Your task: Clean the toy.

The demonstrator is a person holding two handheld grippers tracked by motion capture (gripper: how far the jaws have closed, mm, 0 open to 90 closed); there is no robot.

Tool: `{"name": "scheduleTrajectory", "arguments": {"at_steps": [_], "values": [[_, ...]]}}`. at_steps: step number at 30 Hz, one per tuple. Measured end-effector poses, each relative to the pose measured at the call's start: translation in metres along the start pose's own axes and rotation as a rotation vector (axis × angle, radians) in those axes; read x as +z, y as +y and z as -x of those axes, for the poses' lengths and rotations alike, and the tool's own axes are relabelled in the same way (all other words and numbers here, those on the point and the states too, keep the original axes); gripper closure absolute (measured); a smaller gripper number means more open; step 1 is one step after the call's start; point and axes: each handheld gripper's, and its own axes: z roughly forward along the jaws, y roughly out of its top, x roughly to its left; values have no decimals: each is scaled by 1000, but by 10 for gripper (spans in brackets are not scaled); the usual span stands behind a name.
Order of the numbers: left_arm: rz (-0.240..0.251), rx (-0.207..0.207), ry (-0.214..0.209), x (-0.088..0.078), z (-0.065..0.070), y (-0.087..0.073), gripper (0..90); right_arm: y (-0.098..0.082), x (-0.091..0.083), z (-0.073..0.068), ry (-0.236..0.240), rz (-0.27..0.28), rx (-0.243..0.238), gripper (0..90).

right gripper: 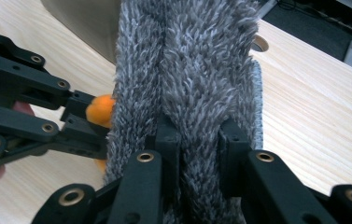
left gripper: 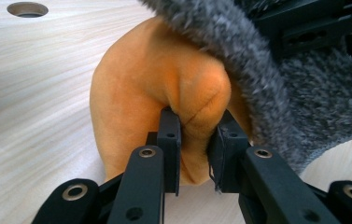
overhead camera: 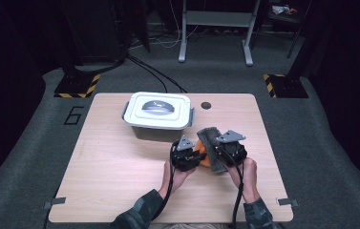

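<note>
Orange cloth is pinched by the left claw; right claw (clamped) grips grey cloth.

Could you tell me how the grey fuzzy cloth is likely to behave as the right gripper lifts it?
The grey fuzzy cloth will probably flop: it already bunches into folds where the right gripper pinches it. Its deep pile suggests little slipping. It looks light, and may drag across the orange cloth it overlaps.

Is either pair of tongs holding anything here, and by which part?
Left tongs pinch a fold of the orange cloth. Right tongs clamp a ridge of the grey fluffy cloth.
</note>
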Motion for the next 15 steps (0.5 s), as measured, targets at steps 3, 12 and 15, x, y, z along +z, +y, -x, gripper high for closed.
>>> {"name": "scheduleTrajectory", "arguments": {"at_steps": [3,12,15], "values": [[4,-2,4,1,-1,0,757,-4,-1,7,-9,-3,33,745],[12,-18,-9,2,-10,0,750,-21,3,30,-36,-36,97,744],[14,-32,-15,2,-11,-1,748,-28,6,38,-41,-56,124,744]]}}
